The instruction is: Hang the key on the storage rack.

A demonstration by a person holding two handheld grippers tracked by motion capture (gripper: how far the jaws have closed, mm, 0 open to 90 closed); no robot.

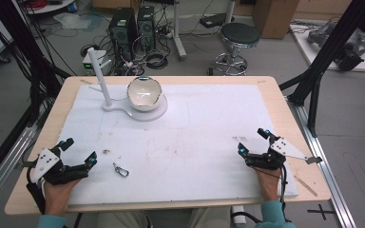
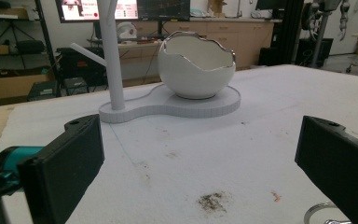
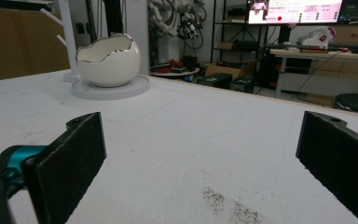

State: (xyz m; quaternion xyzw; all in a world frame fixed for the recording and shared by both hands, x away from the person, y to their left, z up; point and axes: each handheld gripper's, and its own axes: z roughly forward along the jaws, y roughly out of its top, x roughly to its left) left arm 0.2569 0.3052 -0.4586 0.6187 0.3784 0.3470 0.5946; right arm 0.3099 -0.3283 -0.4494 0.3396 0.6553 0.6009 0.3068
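- The left hand-held gripper (image 1: 80, 151) rests at the near left of the worktop (image 1: 275, 90), jaws wide apart with nothing between them.
- A small metal clip (image 1: 120, 169) lies on the white mat (image 1: 204, 123) just right of it, untouched.
- The right hand-held gripper (image 1: 253, 141) sits near right, likewise open and empty.
- An egg-shaped bowl (image 1: 144, 93) stands on its white stand (image 1: 105, 90) at the far side.

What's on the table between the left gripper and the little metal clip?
Nothing: in the high view, only bare white mat lies between the open left gripper and the metal clip.
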